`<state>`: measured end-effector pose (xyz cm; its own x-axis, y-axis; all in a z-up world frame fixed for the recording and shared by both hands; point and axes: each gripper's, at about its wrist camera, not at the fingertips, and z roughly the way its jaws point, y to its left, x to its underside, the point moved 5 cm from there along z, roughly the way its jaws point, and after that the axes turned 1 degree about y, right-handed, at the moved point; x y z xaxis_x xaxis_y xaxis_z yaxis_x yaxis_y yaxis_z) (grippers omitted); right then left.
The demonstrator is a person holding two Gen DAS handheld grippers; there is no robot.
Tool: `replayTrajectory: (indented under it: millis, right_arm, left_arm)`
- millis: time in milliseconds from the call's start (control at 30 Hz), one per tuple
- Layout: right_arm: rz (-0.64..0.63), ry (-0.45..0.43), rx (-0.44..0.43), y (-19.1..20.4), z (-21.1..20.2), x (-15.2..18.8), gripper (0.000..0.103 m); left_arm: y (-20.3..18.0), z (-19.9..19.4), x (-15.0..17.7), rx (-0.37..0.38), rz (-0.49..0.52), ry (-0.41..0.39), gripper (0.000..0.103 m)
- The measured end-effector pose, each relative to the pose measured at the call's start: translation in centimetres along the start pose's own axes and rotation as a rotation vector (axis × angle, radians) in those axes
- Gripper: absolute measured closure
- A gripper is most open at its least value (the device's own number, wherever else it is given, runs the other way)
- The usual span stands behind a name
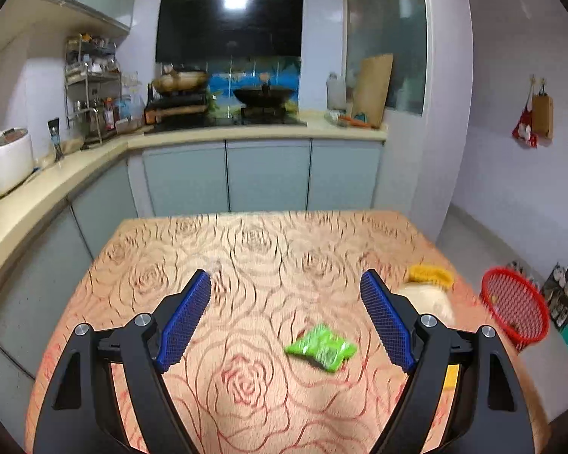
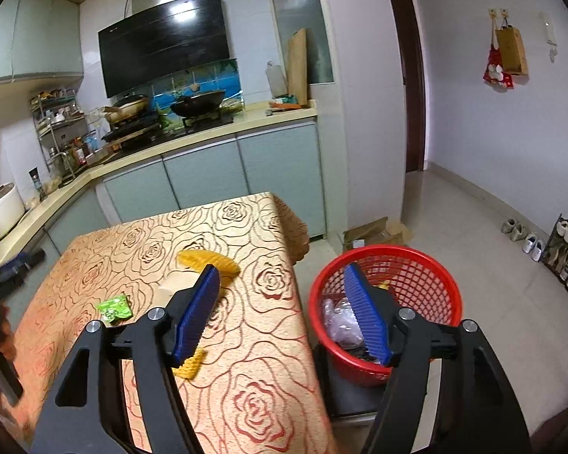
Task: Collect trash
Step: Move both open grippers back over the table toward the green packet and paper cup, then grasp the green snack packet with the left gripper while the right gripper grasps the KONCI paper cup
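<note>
A green wrapper (image 1: 320, 347) lies on the rose-patterned table (image 1: 246, 257), just below and between the tips of my open, empty left gripper (image 1: 285, 283). It also shows in the right wrist view (image 2: 114, 307). A yellow foam net (image 2: 208, 261) and a pale crumpled piece (image 2: 172, 287) lie to its right, and a second yellow net (image 2: 189, 367) sits behind my right finger. My right gripper (image 2: 282, 270) is open and empty, spanning the table's right edge and the red mesh basket (image 2: 431, 265), which holds clear plastic trash (image 2: 340, 321).
The basket stands on a dark stool (image 2: 344, 397) beside the table. A kitchen counter (image 1: 49, 185) with a rice cooker (image 1: 5, 159) runs left and behind. Cardboard boxes (image 2: 375, 232) and shoes (image 2: 526, 238) sit on the floor to the right.
</note>
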<state>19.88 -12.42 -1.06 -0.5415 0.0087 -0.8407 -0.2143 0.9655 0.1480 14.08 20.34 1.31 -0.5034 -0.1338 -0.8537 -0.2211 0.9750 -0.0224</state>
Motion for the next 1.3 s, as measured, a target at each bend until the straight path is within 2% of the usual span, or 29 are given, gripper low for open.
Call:
replayTrajectory:
  millis: [367, 700, 933, 1000, 1167, 1300]
  right_arm:
    - [-0.028, 0.024, -0.016, 1.6, 0.7, 0.4, 0.037]
    - [-0.034, 0.040, -0.005, 1.8, 1.5, 0.5, 0.036]
    - [-0.030, 0.048, -0.002, 1.9, 2.1, 0.4, 0.036]
    - [-0.033, 0.051, -0.003, 1.9, 2.4, 0.4, 0.036]
    - [-0.037, 0.060, -0.007, 2.2, 2.8, 0.7, 0.036]
    - [-0.042, 0.076, -0.018, 2.6, 3.4, 0.9, 0.036]
  left_arm:
    - [-1.3, 5.1, 5.1, 0.084, 0.048, 0.153, 0.024]
    - [-1.5, 9.4, 5.8, 0.093, 0.049, 0.231, 0.024]
    - [-2.4, 11.3, 6.3, 0.100, 0.097, 0.272, 0.025]
    - [-2.7, 11.7, 6.6, 0.099, 0.114, 0.291, 0.030]
    - [-2.5, 12.4, 6.8, 0.102, 0.108, 0.327, 0.055]
    - [-2.6, 12.4, 6.9, 0.096, 0.121, 0.327, 0.066]
